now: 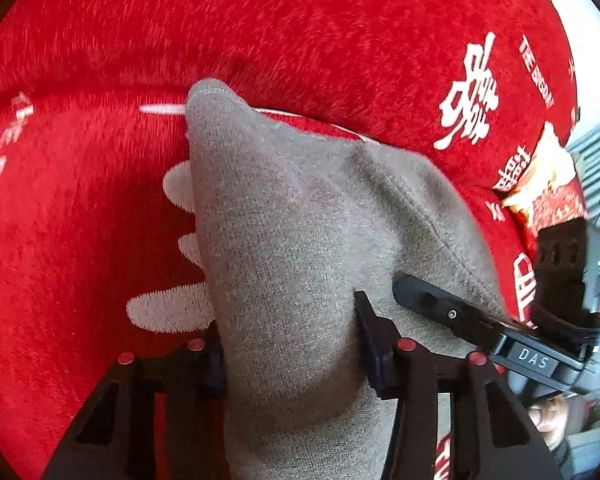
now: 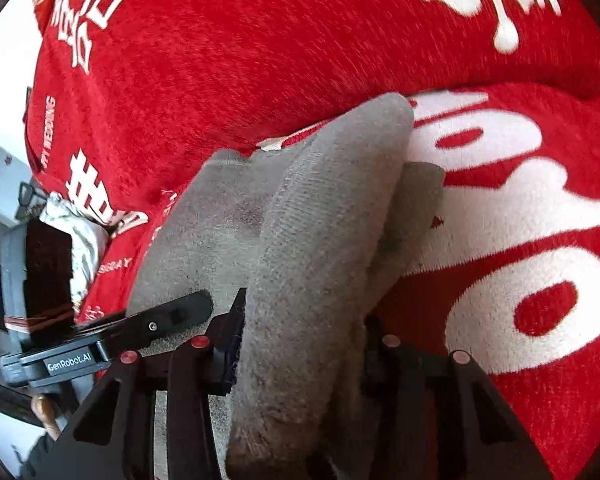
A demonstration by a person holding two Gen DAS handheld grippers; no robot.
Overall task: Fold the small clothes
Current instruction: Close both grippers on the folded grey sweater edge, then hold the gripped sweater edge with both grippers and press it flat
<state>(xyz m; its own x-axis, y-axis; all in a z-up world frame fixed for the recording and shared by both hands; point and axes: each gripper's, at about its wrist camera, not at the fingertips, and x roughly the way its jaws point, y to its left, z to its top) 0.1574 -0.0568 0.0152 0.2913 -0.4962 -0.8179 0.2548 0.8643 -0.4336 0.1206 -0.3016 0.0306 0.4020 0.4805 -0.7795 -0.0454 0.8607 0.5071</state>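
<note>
We've got the grey sock [image 1: 296,248] bunched on the red blanket [image 1: 100,208] | left gripper [image 1: 288,344] and right gripper [image 2: 300,344] both pinching it | risk: thick folds slipping from our pads, fold going crooked.

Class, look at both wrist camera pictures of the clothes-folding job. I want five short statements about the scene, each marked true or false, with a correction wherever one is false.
1. The grey garment lies on a red cloth with white lettering. True.
2. The left gripper has grey fabric between its fingers. True.
3. The right gripper hangs empty above the cloth. False: a thick fold of the grey garment is clamped between its fingers.
4. The lettering on the red cloth is black. False: it is white.
5. Each wrist view shows the other gripper beside the garment. True.
</note>
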